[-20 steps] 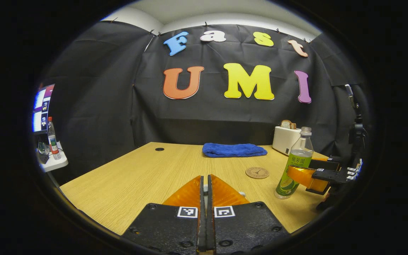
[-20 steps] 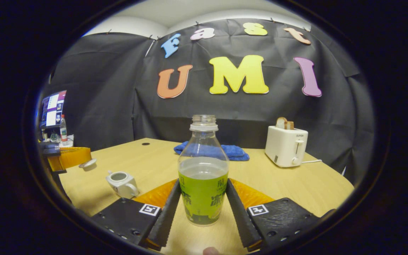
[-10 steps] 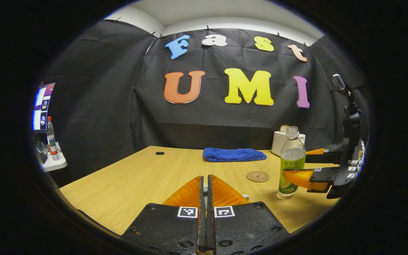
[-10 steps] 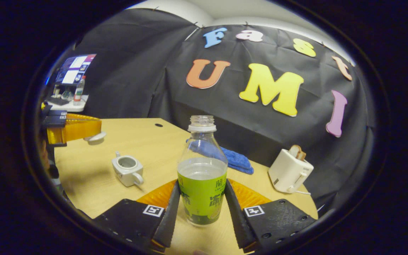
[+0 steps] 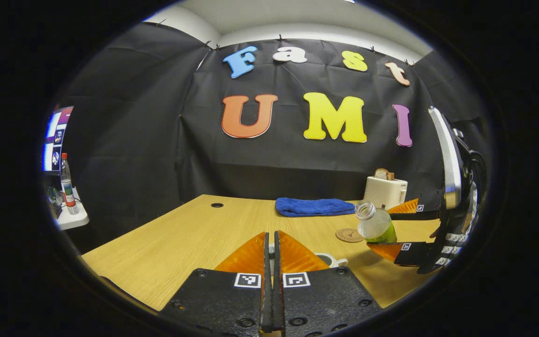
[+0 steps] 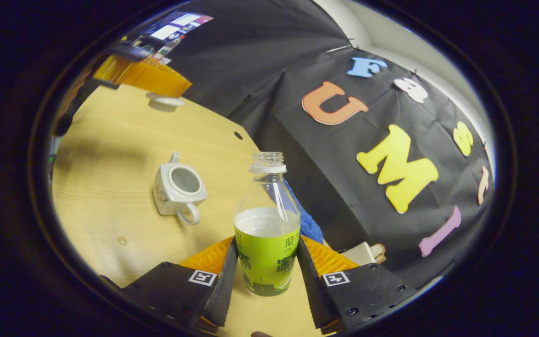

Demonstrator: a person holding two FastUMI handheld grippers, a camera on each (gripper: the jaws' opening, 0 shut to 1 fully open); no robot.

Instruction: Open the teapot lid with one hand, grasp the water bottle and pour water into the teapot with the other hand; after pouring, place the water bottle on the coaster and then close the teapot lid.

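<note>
Right gripper (image 6: 265, 276) clamps the bottle (image 6: 267, 234) low on its labelled belly and tips it, uncapped mouth leaning toward the open teapot (image 6: 178, 188) mid-desk; left gripper (image 5: 272, 262), fingers pressed together, holds the lid (image 6: 164, 100) raised over the desk's far-left side; the coaster (image 5: 349, 235) waits near the desk's right edge. Judged from this, the half-full thin plastic bottle is light, smooth and squeezable, its water shifting as it tilts, so the low label grip suits; the small ceramic pot and lid look breakable.
</note>
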